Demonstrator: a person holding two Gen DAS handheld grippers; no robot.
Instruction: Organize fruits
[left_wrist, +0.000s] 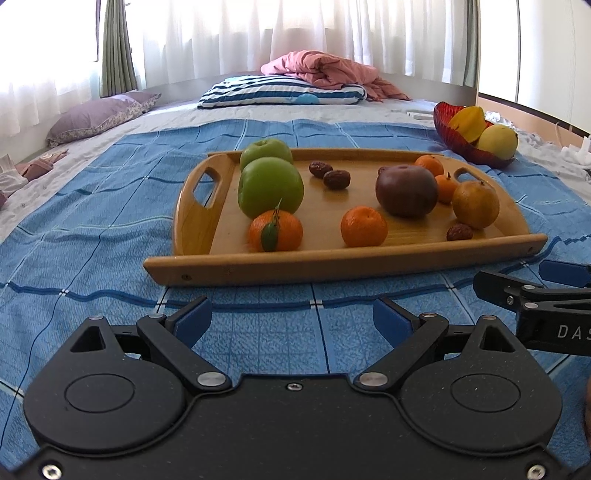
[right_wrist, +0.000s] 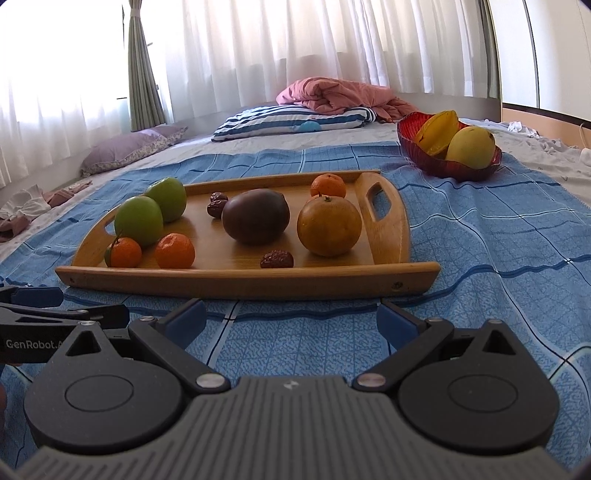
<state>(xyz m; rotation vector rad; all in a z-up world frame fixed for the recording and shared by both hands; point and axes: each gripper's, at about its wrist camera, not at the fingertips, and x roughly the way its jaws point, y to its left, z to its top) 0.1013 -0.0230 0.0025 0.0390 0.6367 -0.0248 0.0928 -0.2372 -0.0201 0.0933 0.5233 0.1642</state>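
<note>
A wooden tray (left_wrist: 343, 264) (right_wrist: 243, 278) lies on a blue checked cloth on a bed. It carries two green apples (left_wrist: 270, 186) (right_wrist: 138, 219), several tangerines (left_wrist: 364, 226) (right_wrist: 174, 250), a dark purple fruit (left_wrist: 406, 190) (right_wrist: 255, 216), a yellow-orange fruit (left_wrist: 475, 204) (right_wrist: 328, 226) and dried dates (left_wrist: 336, 179) (right_wrist: 277, 259). A red bowl (left_wrist: 448, 127) (right_wrist: 461, 170) at the far right holds a starfruit (right_wrist: 437, 133) and a yellow mango (right_wrist: 471, 147). My left gripper (left_wrist: 291, 321) and right gripper (right_wrist: 291, 319) hover open and empty just before the tray's near rim.
A striped pillow (left_wrist: 280, 92) and a pink blanket (left_wrist: 325, 68) lie beyond the tray. At far left sits a purple pillow (left_wrist: 99, 114). Curtains hang behind the bed. The right gripper's side (left_wrist: 535, 295) shows beside the left one.
</note>
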